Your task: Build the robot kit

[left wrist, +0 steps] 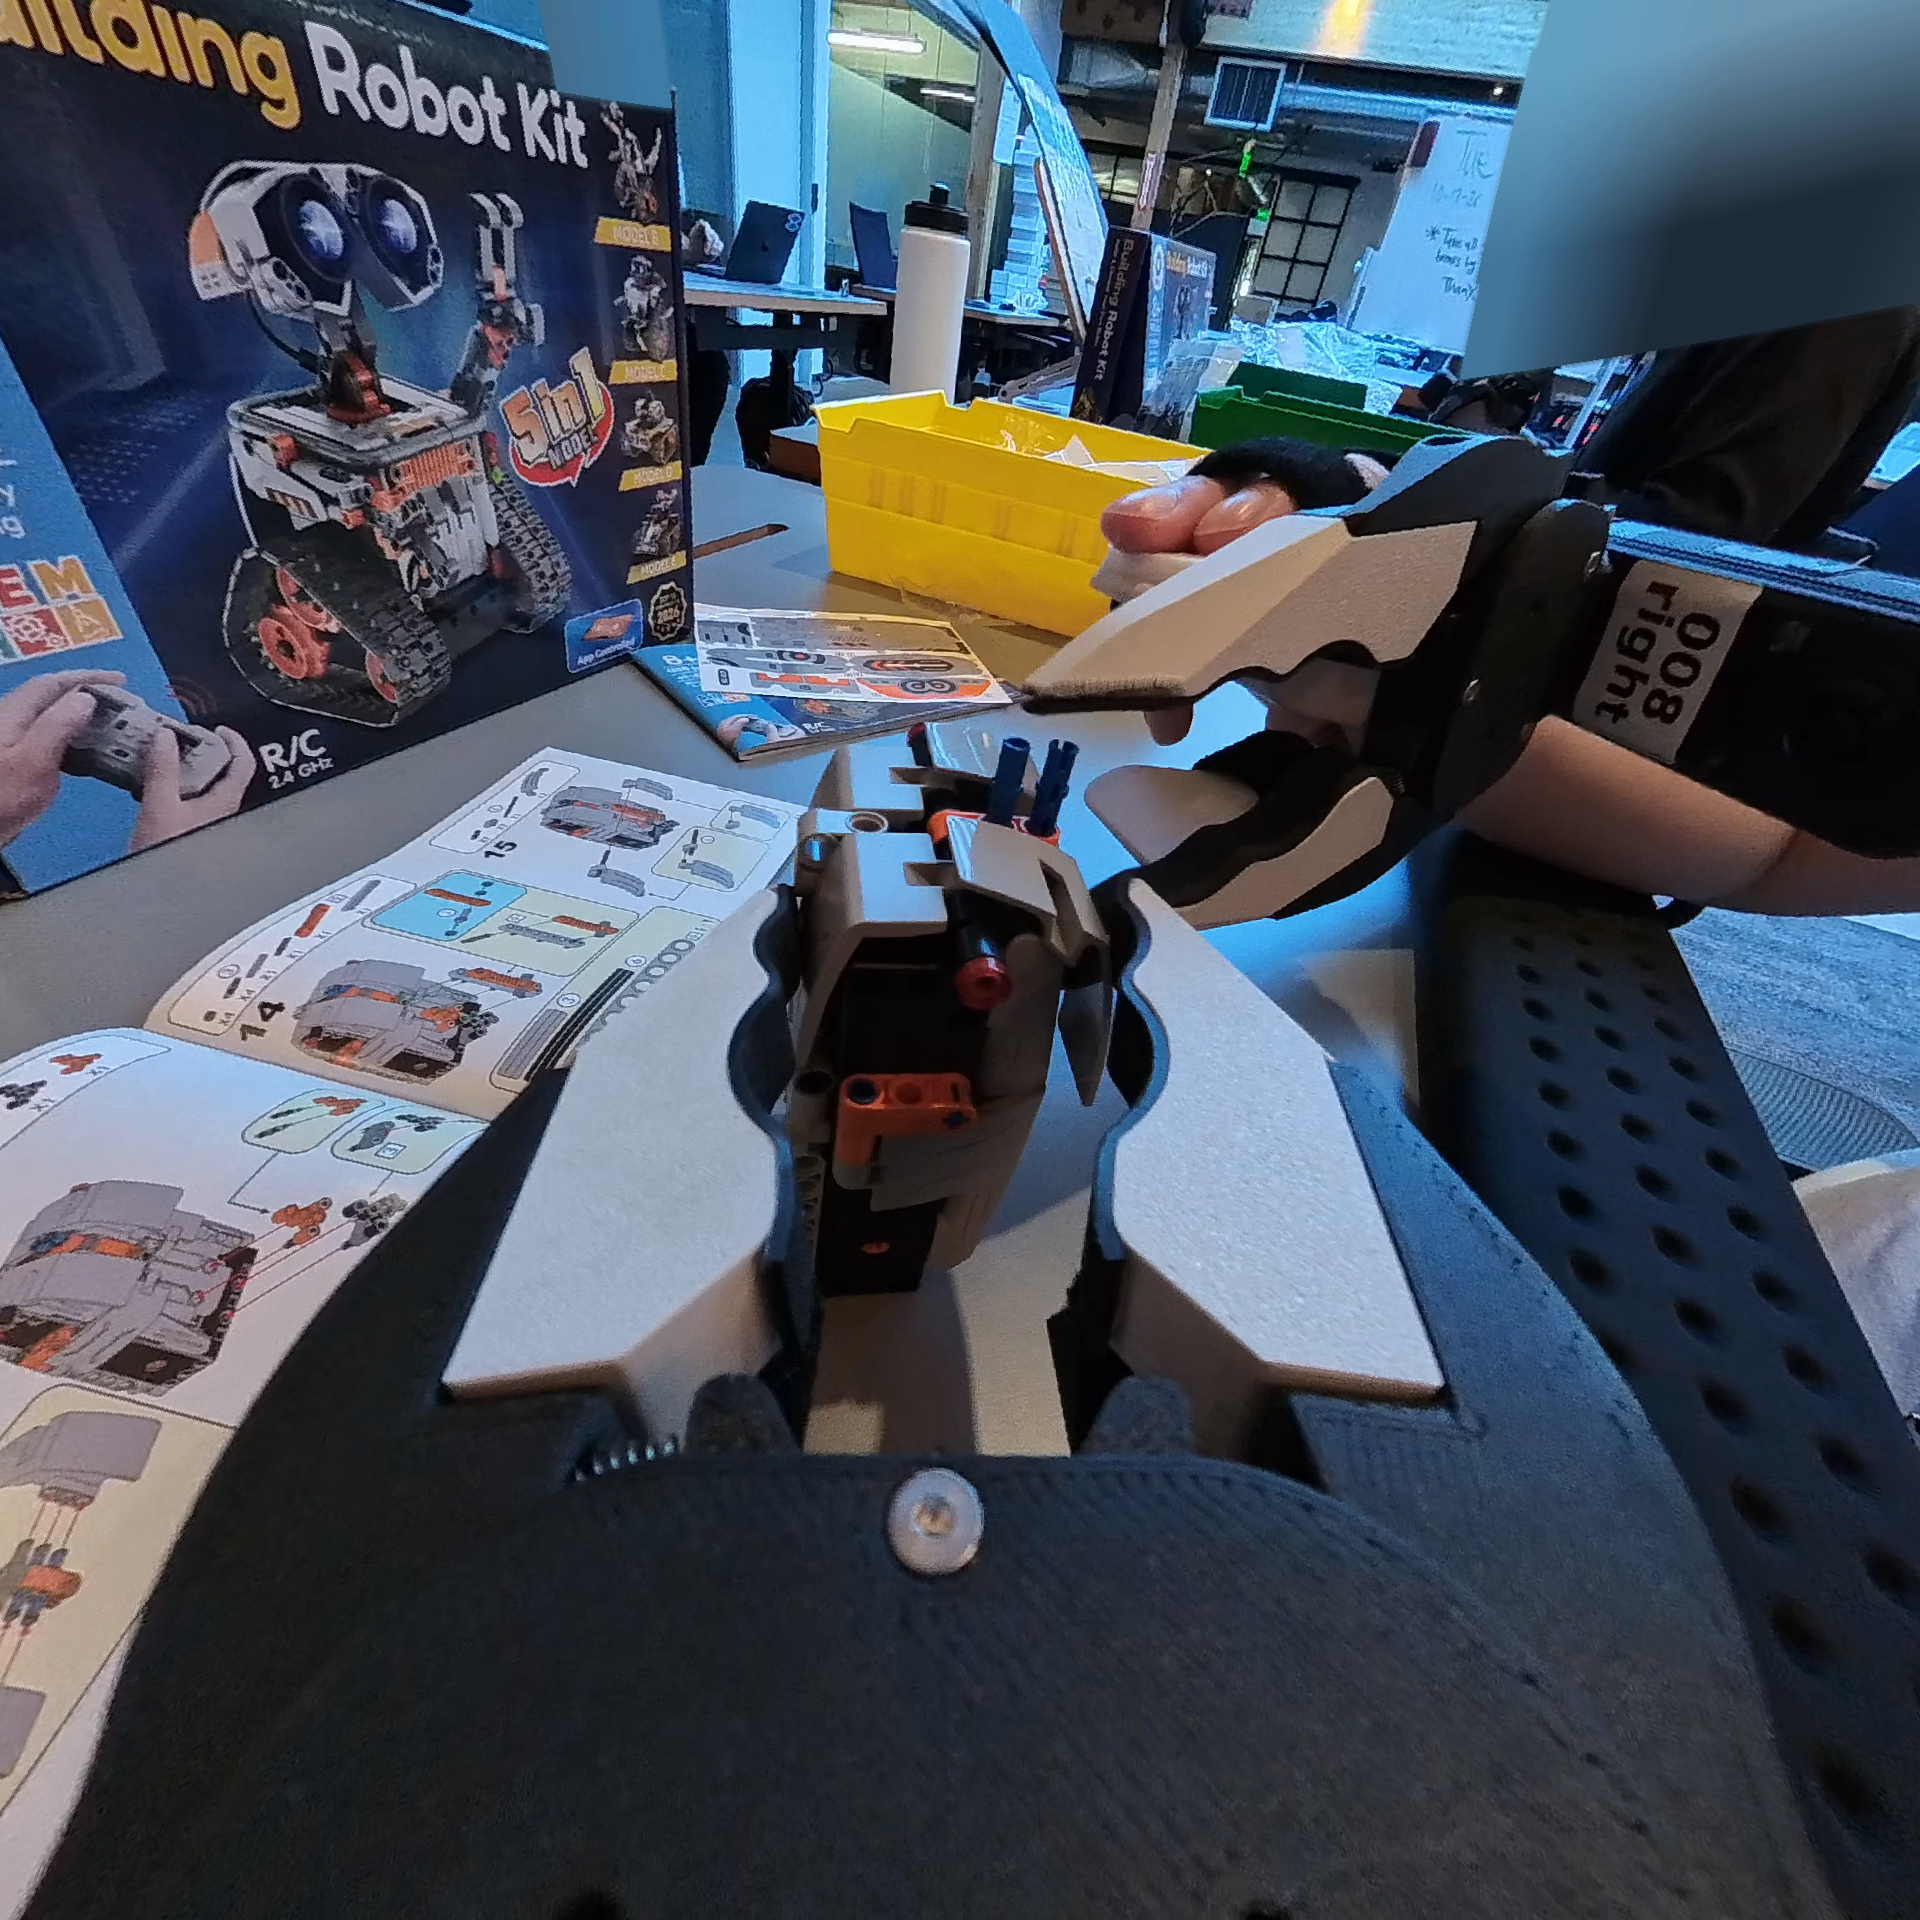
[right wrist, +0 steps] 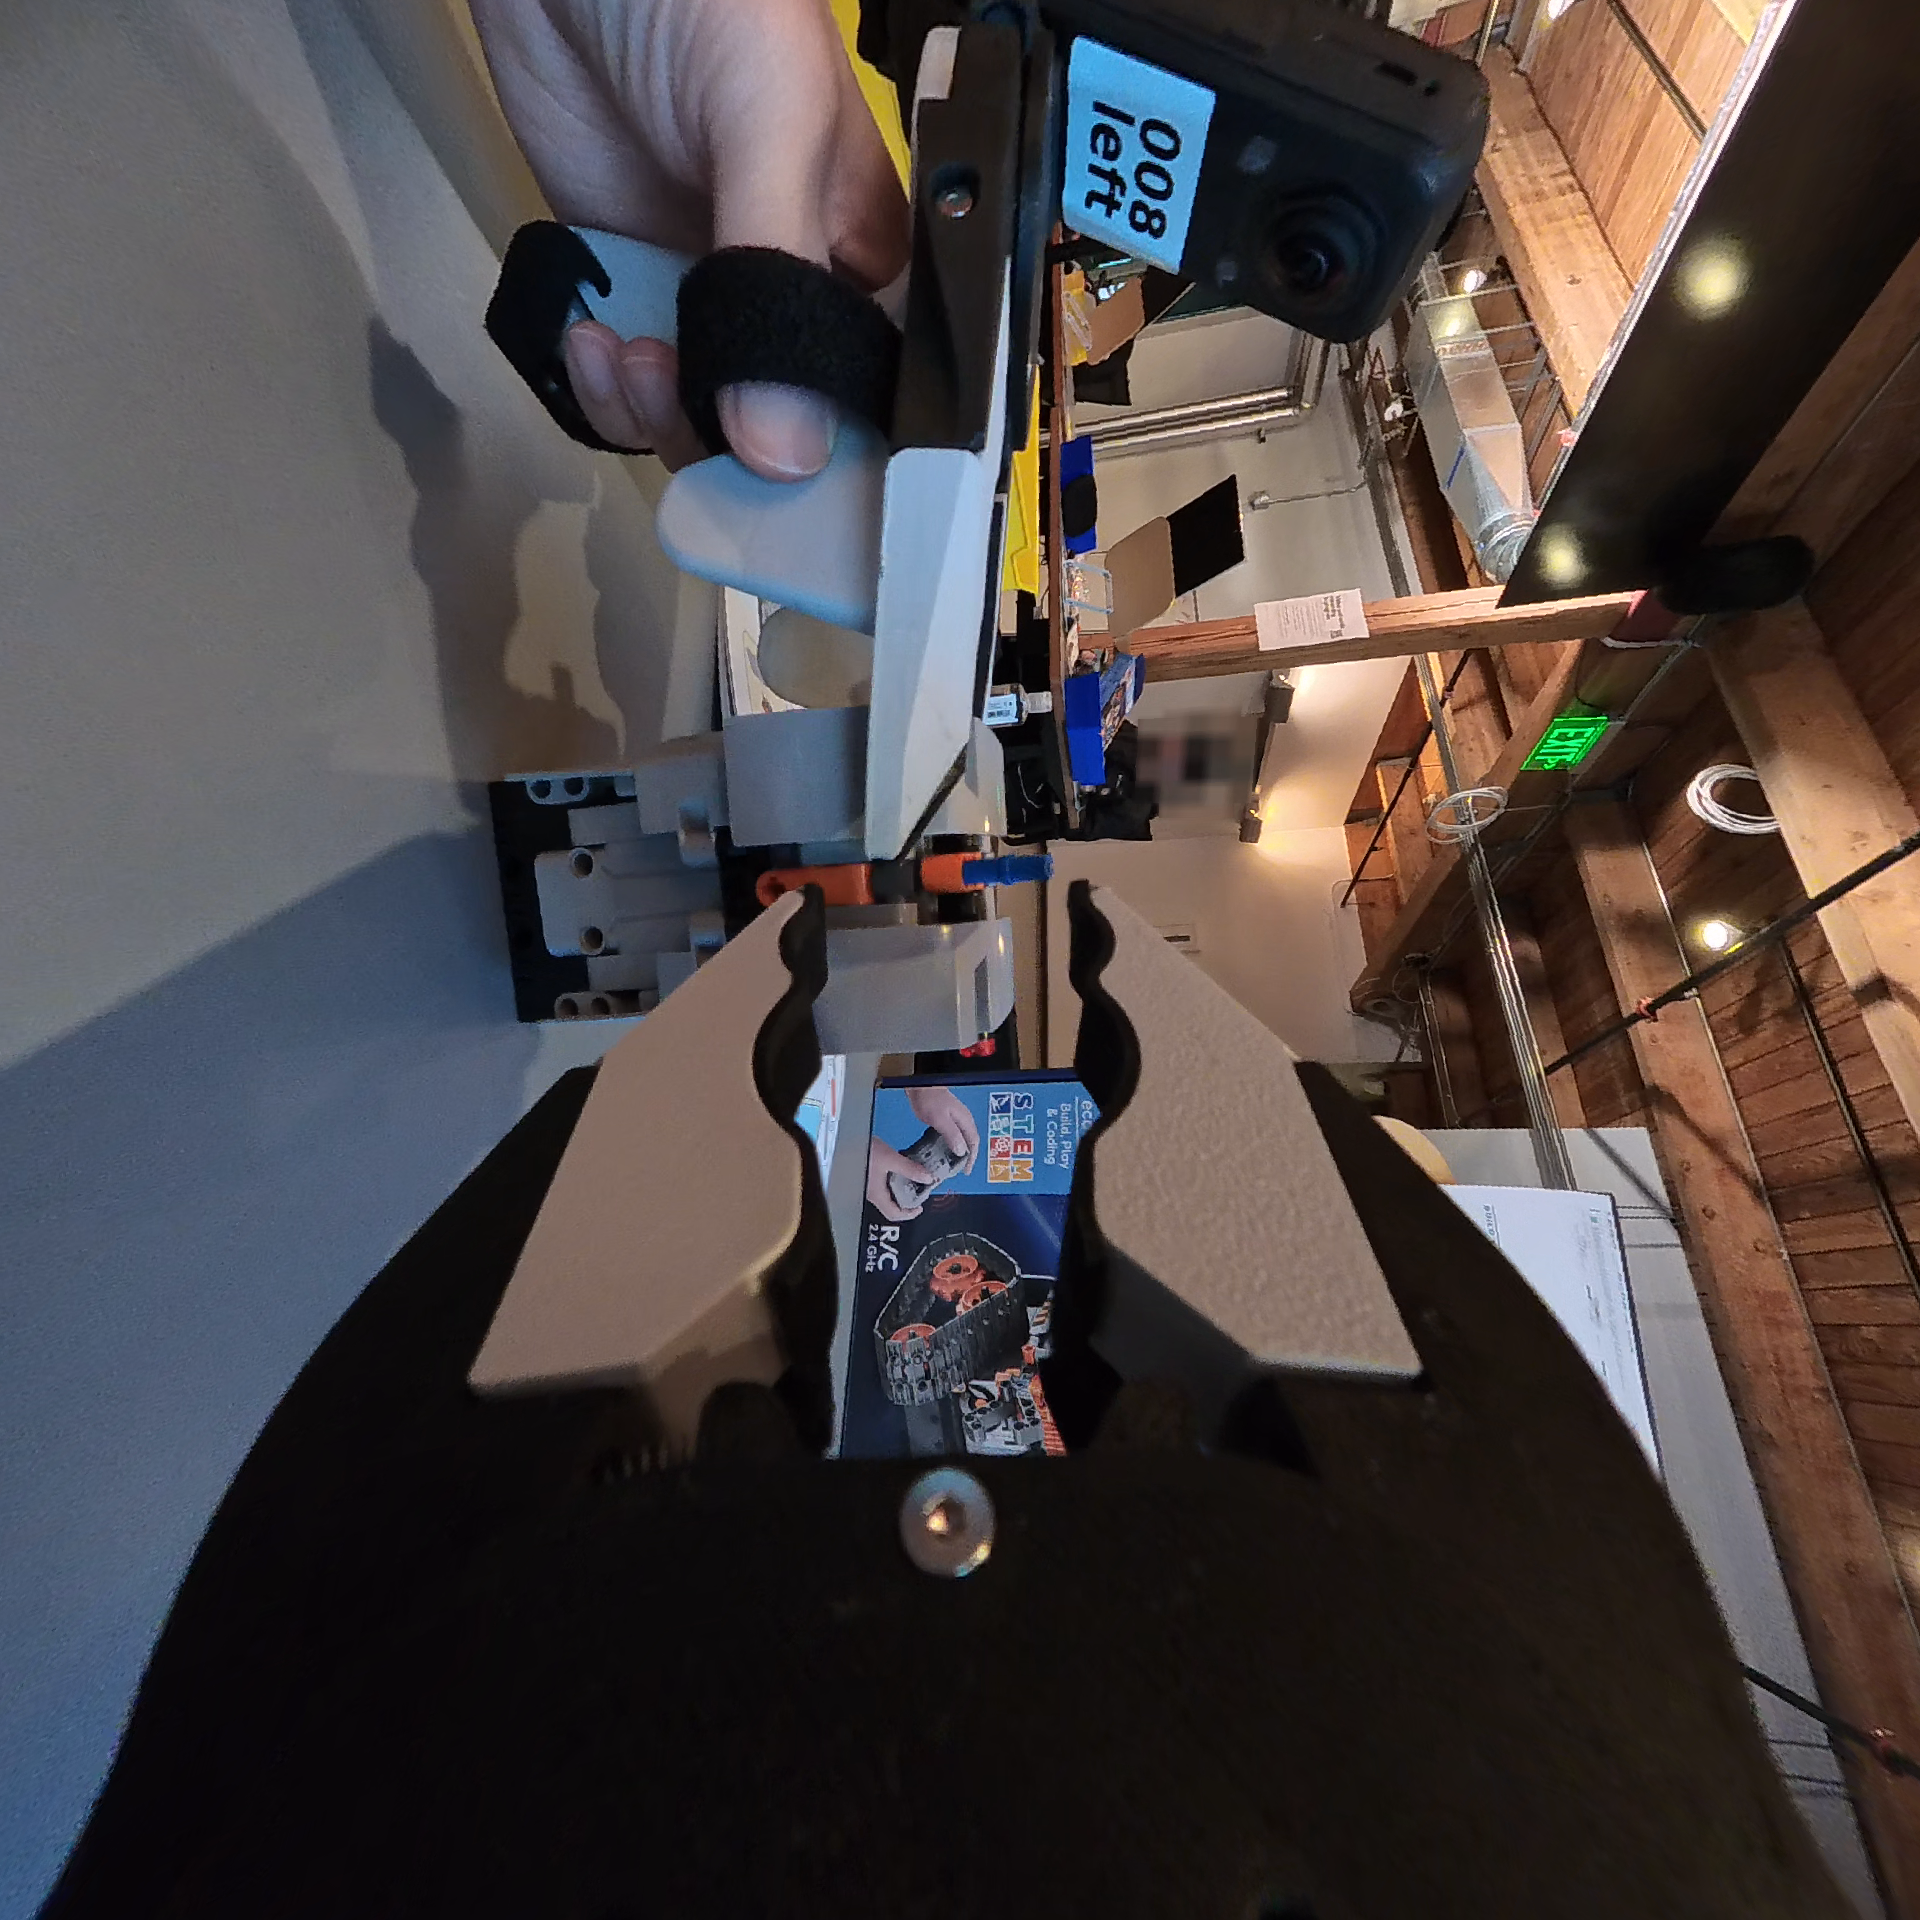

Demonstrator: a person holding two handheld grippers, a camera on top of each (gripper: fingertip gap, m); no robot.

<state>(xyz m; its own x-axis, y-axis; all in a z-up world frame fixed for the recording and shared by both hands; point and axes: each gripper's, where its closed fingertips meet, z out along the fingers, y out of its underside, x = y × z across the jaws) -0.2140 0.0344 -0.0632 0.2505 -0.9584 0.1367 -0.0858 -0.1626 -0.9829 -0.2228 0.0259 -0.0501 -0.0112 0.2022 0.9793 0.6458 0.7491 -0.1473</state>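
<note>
Brick-built assembly (left wrist: 914, 1029), grey and black with orange and blue pins, is clamped upright between the fingers of the left hand-held gripper (left wrist: 940, 1023), above the grey tabletop (left wrist: 312, 883). The right hand-held gripper (right wrist: 940, 914) is seen parted and empty, tips just beside the assembly's top, near the blue pins (left wrist: 1029, 779). An open instruction booklet (left wrist: 343, 997) is noted left of it, a kit box (left wrist: 312, 416) behind, a yellow bin (left wrist: 956, 509) farther back.

grey table (left wrist: 260, 935) — open manual (left wrist: 343, 997) | kit box (left wrist: 312, 416) | yellow bin (left wrist: 956, 509)
</note>
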